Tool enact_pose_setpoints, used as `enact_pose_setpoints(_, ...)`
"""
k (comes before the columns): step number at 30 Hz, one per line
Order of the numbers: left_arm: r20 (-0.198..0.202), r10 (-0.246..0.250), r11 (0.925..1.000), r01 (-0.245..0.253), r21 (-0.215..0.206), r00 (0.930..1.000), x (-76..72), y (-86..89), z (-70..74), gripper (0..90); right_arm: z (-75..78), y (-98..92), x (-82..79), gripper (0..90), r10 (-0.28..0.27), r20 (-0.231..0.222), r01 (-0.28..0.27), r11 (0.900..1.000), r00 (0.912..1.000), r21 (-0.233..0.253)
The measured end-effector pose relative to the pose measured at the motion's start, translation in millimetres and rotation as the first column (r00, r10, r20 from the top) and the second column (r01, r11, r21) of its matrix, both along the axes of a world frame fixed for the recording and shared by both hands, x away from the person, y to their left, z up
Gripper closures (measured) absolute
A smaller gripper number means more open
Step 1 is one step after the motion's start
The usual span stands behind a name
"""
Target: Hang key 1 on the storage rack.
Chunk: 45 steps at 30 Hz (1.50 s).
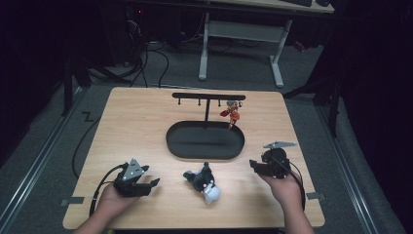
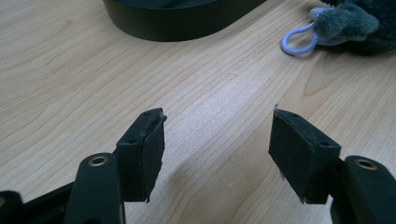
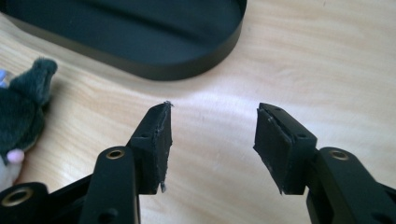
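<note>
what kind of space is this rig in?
Probably a lab or data-collection workspace, not a home: a bare wooden table on grey carpet, cables trailing across the floor, a white-legged desk behind, dark surroundings. Both claws, left and right, rest open.

The surface (image 1: 146,126) is pale wood with fine, visible grain and a soft satin sheen. The tray (image 1: 204,141) looks like matt black metal, smooth on wall and floor. The plush toy (image 1: 203,181) is fuzzy dark grey and white cloth; its loop (image 2: 299,41) is smooth, glossy plastic. Each hand-held gripper's pads (image 2: 152,149) are matt black rubber, rough and frayed at the edges.
</note>
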<state>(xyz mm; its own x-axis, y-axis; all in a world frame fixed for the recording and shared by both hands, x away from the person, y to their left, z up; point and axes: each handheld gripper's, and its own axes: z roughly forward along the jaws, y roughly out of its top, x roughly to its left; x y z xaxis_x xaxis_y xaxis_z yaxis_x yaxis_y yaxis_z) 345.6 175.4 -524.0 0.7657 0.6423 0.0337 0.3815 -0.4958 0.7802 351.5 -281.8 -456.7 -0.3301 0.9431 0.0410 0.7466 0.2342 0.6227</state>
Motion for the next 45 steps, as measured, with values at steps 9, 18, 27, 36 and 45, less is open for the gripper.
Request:
enact_pose_setpoints(9,0.006,-0.036,0.9991,0.036,-0.024,0.9993,-6.3,-7.1,2.8,37.1,-45.0,-5.3,-60.2,43.8,-0.057,0.154,0.046,0.996,0.9863,0.076)
enact_pose_setpoints(18,0.104,-0.06,0.993,0.07,-0.095,0.9927,-24.6,-39.4,22.4,71.2,-50.1,-8.8,-105.8,47.6,-0.025,0.257,0.013,0.999,0.9662,0.049)
enact_pose_setpoints(27,0.109,-0.064,0.9918,0.075,-0.103,0.9919,-20.5,-96.3,22.1,87.7,-52.0,-4.3,-104.0,48.1,0.013,0.229,-0.029,0.997,0.9733,0.066)
enact_pose_setpoints(36,0.072,-0.115,0.9875,0.122,-0.099,0.9907,-27.3,-133.2,10.1,88.6,-53.4,-2.0,-103.2,48.9,0.033,0.206,-0.051,0.995,0.9779,0.082)
enact_pose_setpoints(45,0.062,-0.202,0.9755,0.206,-0.076,0.9774,-34.6,-187.6,7.3,87.2,-47.1,-14.5,-105.3,49.3,-0.026,0.238,0.001,0.995,0.971,0.103)
